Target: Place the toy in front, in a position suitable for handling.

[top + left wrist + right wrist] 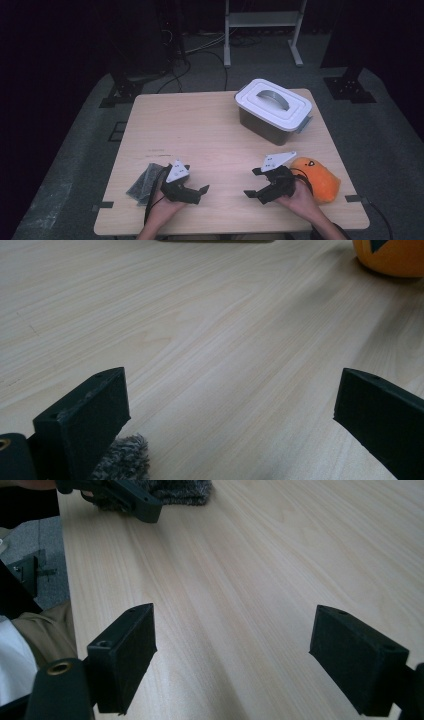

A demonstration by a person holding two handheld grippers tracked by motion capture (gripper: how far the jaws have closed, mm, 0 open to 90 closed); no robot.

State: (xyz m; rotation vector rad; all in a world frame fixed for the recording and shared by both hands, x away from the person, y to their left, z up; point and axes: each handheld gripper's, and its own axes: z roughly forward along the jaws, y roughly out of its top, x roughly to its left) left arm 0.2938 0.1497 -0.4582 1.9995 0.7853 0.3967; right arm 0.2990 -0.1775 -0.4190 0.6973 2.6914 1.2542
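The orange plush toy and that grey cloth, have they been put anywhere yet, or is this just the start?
It looks like the start. The lidded box is closed. The orange plush toy lies by the right gripper, the grey cloth by the left gripper. Both grippers are open and hold nothing. Everything appears left to do.

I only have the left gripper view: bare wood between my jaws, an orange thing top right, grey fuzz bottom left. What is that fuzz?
Observer: A grey cloth lying flat on the table, beside the left gripper.
Operator: And the orange thing?
Observer: An orange plush toy near the table's right edge, next to the right gripper.
Operator: Is that gripper holding anything?
Observer: No, its jaws stand open over bare wood.
Operator: Anything farther back?
Observer: A lidded container with a white lid and grey handle, closed.
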